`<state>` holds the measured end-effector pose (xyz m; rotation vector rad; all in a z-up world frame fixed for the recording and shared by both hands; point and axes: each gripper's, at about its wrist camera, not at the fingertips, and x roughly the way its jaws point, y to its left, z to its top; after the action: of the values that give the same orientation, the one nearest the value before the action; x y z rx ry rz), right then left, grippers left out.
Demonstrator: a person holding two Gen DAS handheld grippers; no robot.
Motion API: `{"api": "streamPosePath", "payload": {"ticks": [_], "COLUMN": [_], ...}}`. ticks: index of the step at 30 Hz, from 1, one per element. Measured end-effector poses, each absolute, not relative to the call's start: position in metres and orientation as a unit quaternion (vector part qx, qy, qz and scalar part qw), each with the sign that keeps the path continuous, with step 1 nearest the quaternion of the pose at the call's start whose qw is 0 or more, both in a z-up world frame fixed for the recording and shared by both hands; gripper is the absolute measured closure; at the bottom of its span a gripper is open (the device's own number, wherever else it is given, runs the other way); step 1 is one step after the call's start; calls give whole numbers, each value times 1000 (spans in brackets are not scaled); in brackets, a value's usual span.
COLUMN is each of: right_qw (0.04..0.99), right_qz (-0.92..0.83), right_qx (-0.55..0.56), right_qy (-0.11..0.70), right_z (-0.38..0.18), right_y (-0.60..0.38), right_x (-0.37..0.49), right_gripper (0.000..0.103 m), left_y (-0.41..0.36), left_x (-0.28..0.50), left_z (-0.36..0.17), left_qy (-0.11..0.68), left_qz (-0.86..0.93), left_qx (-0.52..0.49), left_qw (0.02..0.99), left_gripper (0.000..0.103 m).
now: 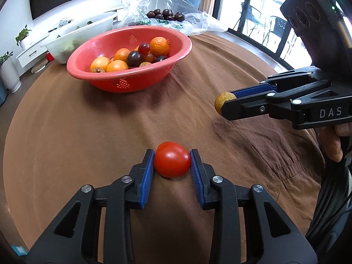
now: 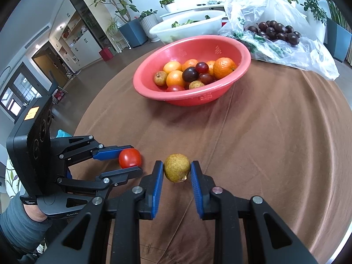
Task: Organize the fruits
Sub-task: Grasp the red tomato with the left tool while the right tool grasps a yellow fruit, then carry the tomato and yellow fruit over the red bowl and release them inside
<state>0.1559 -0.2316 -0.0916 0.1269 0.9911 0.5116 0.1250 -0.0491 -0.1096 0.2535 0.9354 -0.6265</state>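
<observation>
left wrist: left gripper (image 1: 172,161) fingers clamp tomato (image 1: 172,159); right gripper (image 2: 177,168) fingers clamp longan (image 2: 176,167); red bowl (image 1: 105,81) beyond.

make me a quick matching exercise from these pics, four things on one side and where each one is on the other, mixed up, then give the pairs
Things:
1. red tomato
2. yellow-brown fruit
3. oranges
4. dark plums

Places:
A. on the clear plastic bag at the far side of the table
B. between the pads of the left gripper
C. in the red bowl
D. between the pads of the right gripper

Pairs: 1-B, 2-D, 3-C, 4-A
</observation>
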Motion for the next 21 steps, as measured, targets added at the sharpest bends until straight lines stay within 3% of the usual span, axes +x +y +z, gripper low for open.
{"api": "streamPosePath", "payload": {"ticks": [21], "right_qw": [871], "right_qz": [206], "right_qx": [42], "right_qy": [444], "right_z": [-66], "right_y": [-241], "right_x": [165], "right_gripper": [75], "left_y": [-18], "left_x": [156], "left_z": [-50], "left_qy": [401], "left_qz": [-272], "left_qx": [50], "left_qw": [874], "left_gripper": [73]}}
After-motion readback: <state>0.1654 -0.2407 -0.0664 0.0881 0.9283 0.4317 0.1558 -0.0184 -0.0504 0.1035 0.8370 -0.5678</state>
